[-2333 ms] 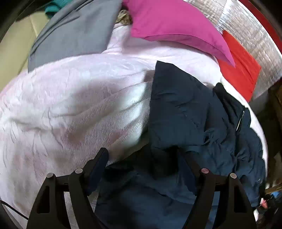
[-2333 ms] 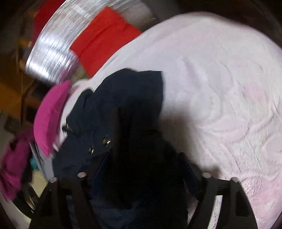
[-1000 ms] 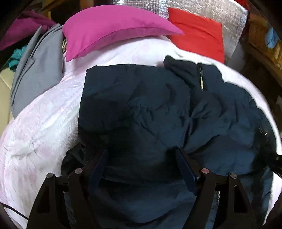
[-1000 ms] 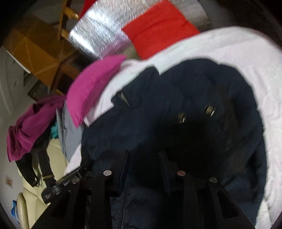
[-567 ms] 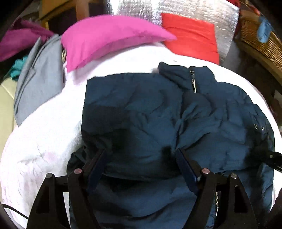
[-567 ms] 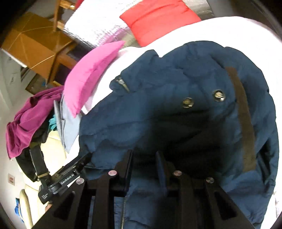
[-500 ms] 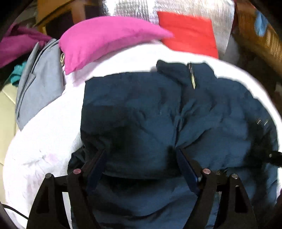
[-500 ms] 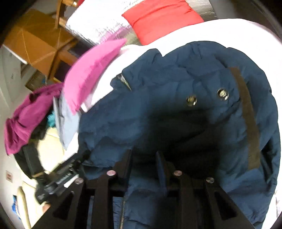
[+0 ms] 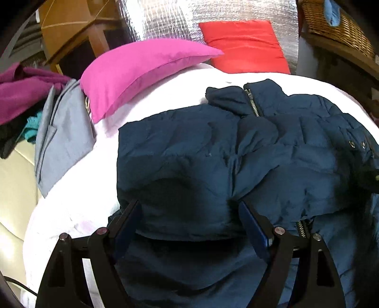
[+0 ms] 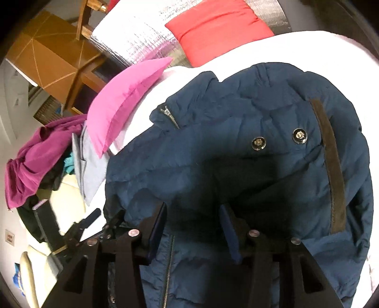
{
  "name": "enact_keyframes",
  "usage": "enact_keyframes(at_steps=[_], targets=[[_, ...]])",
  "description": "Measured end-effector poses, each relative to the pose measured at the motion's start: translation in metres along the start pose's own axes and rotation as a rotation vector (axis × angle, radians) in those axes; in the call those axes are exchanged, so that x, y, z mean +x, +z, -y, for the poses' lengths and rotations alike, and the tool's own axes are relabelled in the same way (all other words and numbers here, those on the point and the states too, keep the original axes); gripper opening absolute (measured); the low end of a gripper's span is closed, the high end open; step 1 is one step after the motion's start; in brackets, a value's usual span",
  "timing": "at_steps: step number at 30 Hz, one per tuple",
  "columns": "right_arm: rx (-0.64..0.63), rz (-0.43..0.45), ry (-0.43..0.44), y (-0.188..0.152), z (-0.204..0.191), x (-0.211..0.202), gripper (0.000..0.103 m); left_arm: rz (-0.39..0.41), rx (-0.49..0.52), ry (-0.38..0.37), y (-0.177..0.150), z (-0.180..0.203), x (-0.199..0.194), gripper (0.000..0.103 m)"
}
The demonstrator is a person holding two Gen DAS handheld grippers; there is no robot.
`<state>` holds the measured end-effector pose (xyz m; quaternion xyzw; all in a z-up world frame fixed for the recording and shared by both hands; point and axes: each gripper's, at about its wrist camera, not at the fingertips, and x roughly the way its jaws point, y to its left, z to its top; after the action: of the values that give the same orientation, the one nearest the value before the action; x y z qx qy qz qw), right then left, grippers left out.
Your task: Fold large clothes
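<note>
A navy puffer jacket point(image 9: 201, 151) lies spread on the white bed cover point(image 9: 165, 99), collar and zip toward the pillows, its panels folded over the middle. My left gripper point(image 9: 189, 206) hangs just above its near part, open wide, its pads clear of the fabric. In the right wrist view the same jacket point(image 10: 213, 147) shows two snap buttons and a brown strip. My right gripper point(image 10: 193, 208) hovers over its shadowed centre with its jaws opening, and no fabric is pinched between them. The left gripper point(image 10: 90, 227) shows at that view's lower left.
A pink pillow point(image 9: 142, 64) and a red cushion point(image 9: 244, 45) lie at the head of the bed against a silver foil panel point(image 9: 165, 21). A grey garment point(image 9: 64, 132) and purple clothes point(image 9: 21, 90) sit at the left. A wicker basket point(image 9: 336, 23) stands at the far right.
The jacket went from a crumpled heap at the side to lying spread before both grippers. The right jaws have widened. The left gripper has drawn back and rolled slightly.
</note>
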<state>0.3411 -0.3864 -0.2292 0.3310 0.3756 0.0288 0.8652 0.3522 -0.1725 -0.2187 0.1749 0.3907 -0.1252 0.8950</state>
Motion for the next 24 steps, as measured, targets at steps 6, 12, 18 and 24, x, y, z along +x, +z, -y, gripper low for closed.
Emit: enact_keyframes(at_steps=[6, 12, 18, 24], targets=[[-0.015, -0.044, -0.111, -0.002, 0.005, 0.029, 0.039, 0.016, 0.024, 0.012, -0.003, 0.003, -0.001, 0.084], [-0.024, -0.051, -0.103, 0.000, 0.006, 0.029, 0.040, 0.009, 0.022, 0.018, -0.004, 0.003, 0.002, 0.084], [0.017, 0.041, -0.036, 0.013, 0.021, -0.028, 0.043, 0.029, -0.035, -0.007, 0.003, -0.016, -0.009, 0.084], [0.123, 0.199, -0.063, 0.022, 0.072, -0.094, 0.063, 0.012, -0.280, 0.017, 0.010, -0.085, -0.005, 0.084]])
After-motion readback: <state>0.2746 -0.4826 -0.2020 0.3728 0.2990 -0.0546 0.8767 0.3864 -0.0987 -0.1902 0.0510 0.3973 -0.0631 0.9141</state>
